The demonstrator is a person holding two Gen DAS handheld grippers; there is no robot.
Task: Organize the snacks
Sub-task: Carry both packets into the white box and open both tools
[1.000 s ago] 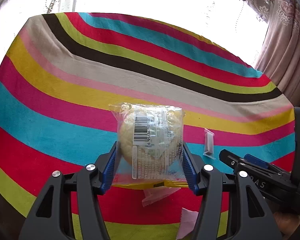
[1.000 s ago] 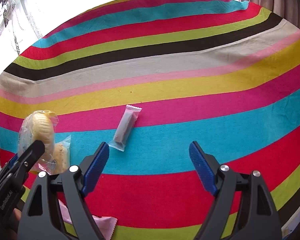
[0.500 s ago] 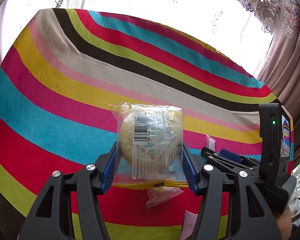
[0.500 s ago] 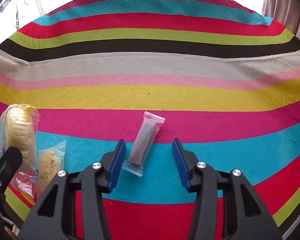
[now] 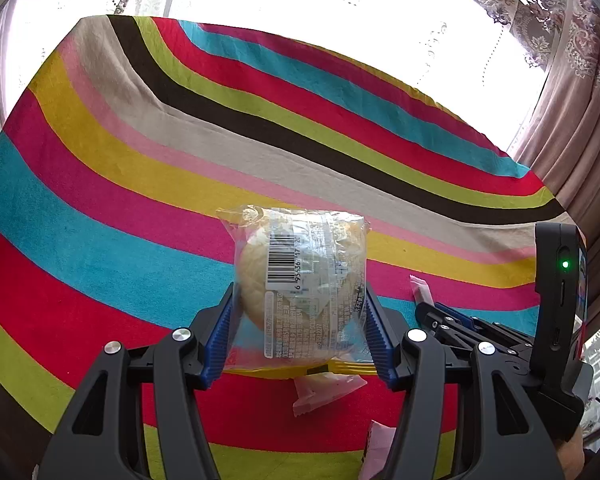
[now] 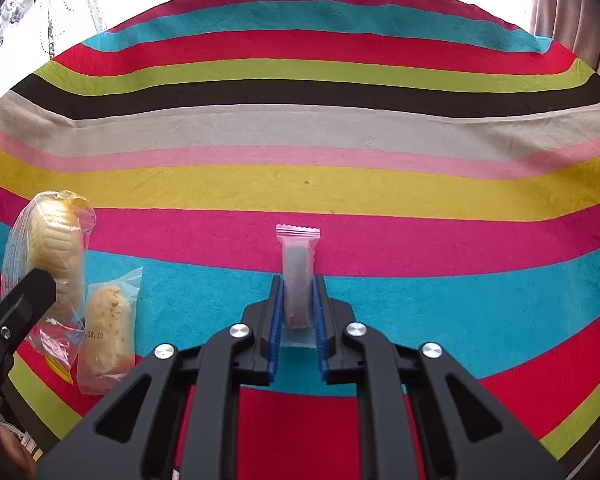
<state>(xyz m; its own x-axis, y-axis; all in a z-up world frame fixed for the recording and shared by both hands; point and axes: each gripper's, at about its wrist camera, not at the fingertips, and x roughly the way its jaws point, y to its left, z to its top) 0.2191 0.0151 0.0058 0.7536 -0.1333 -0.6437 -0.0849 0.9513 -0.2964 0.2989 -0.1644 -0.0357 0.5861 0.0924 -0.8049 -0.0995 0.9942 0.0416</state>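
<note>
My left gripper (image 5: 300,300) is shut on a round pale bun in a clear wrapper (image 5: 300,276) and holds it above the striped cloth; the bun also shows at the left of the right wrist view (image 6: 52,240). My right gripper (image 6: 297,296) is shut on a slim brown bar in a clear wrapper with a pink end (image 6: 297,280), low over the blue stripe. The bar's pink end shows in the left wrist view (image 5: 419,288) beside the right gripper's fingers (image 5: 452,316).
A small wrapped oat cake (image 6: 108,328) lies on the cloth left of my right gripper, below the held bun. Pink-wrapped snacks (image 5: 376,448) lie near the front edge. The striped tablecloth (image 6: 300,128) stretches back to a bright window with curtains (image 5: 572,100).
My right gripper has moved forward and left onto the brown bar and closed on it. My left gripper still holds the bun and has turned slightly left.
</note>
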